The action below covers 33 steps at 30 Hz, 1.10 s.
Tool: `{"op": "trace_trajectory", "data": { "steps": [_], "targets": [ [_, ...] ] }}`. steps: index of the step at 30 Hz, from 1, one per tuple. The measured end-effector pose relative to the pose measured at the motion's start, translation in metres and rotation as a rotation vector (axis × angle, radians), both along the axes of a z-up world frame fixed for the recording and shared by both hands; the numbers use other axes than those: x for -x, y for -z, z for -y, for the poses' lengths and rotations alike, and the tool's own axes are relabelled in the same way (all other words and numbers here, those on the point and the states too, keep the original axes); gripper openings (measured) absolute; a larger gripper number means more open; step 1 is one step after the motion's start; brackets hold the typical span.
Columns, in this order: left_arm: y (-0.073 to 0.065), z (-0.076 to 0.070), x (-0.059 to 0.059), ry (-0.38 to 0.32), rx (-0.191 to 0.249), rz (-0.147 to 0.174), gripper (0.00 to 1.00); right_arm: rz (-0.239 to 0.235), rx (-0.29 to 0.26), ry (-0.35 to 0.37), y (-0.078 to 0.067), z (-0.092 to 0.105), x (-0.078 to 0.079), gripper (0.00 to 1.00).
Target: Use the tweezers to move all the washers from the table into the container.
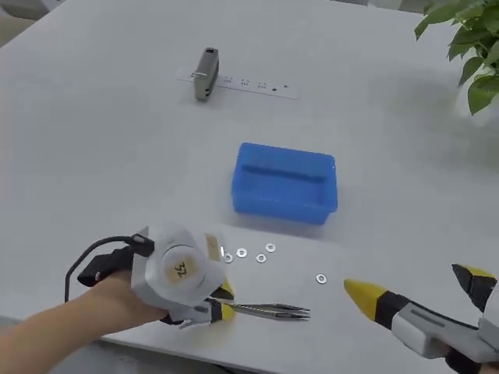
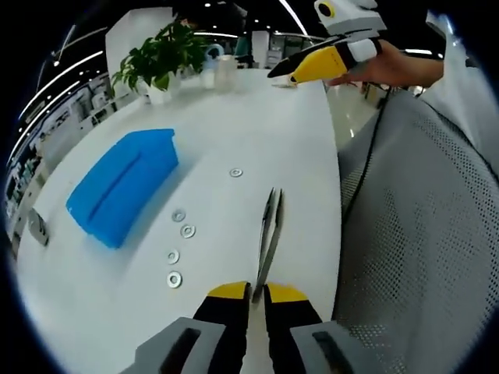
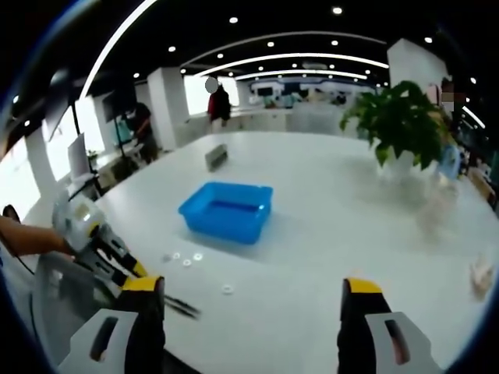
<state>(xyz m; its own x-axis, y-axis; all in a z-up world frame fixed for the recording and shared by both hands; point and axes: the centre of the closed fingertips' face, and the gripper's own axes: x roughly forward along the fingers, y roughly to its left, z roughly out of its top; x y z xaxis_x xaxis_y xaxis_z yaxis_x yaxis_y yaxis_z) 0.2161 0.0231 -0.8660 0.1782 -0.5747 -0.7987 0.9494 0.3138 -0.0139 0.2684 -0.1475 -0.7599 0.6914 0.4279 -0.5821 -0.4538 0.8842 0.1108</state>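
My left gripper is shut on slim metal tweezers, which lie low over the white table and point right. Several small steel washers lie loose on the table: a cluster just beyond the tweezers and one apart. Behind them stands the blue plastic container. My right gripper hovers at the lower right, jaws wide open and holding nothing.
A small grey device rests on a white strip at the table's far side. A potted plant stands at the back right. The table's near edge runs just under both grippers. A mesh chair stands beside it.
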Motion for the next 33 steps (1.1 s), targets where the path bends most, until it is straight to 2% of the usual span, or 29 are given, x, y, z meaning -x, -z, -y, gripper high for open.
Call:
{"op": "trace_trajectory", "data": {
  "steps": [1,2,5,8,12,15,16,17,21,22,25,29,33],
  "targets": [
    [-0.002,0.004,-0.002,0.011,0.021,0.025,0.01,0.000,0.001,-0.003,0.000,-0.001,0.000,0.92],
    [0.000,0.001,0.000,0.012,-0.002,0.010,0.00,0.002,0.003,-0.007,-0.001,-0.003,0.001,0.92],
    [-0.001,0.004,0.003,0.026,0.005,0.017,0.00,0.005,0.000,-0.038,-0.003,-0.011,0.003,0.90],
    [-0.005,0.004,0.005,0.033,0.002,0.025,0.00,0.009,-0.003,-0.103,-0.006,-0.022,0.006,0.85],
    [-0.022,0.004,0.003,0.003,0.029,0.041,0.00,0.012,0.000,-0.222,-0.010,-0.040,0.014,0.67],
    [-0.035,0.005,0.005,-0.017,0.053,0.048,0.00,-0.005,0.015,-0.326,-0.008,-0.054,0.023,0.53],
    [-0.039,0.006,0.006,-0.024,0.059,0.049,0.00,-0.004,0.024,-0.346,-0.007,-0.057,0.025,0.50],
    [-0.045,0.007,0.007,-0.031,0.069,0.058,0.00,-0.005,0.030,-0.396,-0.006,-0.064,0.029,0.47],
    [-0.063,0.010,0.011,-0.047,0.093,0.076,0.00,-0.030,0.052,-0.532,0.004,-0.086,0.043,0.40],
    [-0.066,0.010,0.011,-0.050,0.097,0.083,0.00,-0.049,0.056,-0.576,0.010,-0.092,0.048,0.38],
    [-0.074,0.013,0.011,-0.065,0.103,0.097,0.00,-0.067,0.096,-0.665,0.025,-0.104,0.055,0.37],
    [-0.082,0.016,0.012,-0.074,0.107,0.112,0.00,-0.060,0.165,-0.774,0.042,-0.120,0.057,0.35],
    [-0.093,0.020,0.014,-0.074,0.117,0.122,0.00,-0.059,0.177,-0.837,0.047,-0.135,0.053,0.29]
  ]
}}
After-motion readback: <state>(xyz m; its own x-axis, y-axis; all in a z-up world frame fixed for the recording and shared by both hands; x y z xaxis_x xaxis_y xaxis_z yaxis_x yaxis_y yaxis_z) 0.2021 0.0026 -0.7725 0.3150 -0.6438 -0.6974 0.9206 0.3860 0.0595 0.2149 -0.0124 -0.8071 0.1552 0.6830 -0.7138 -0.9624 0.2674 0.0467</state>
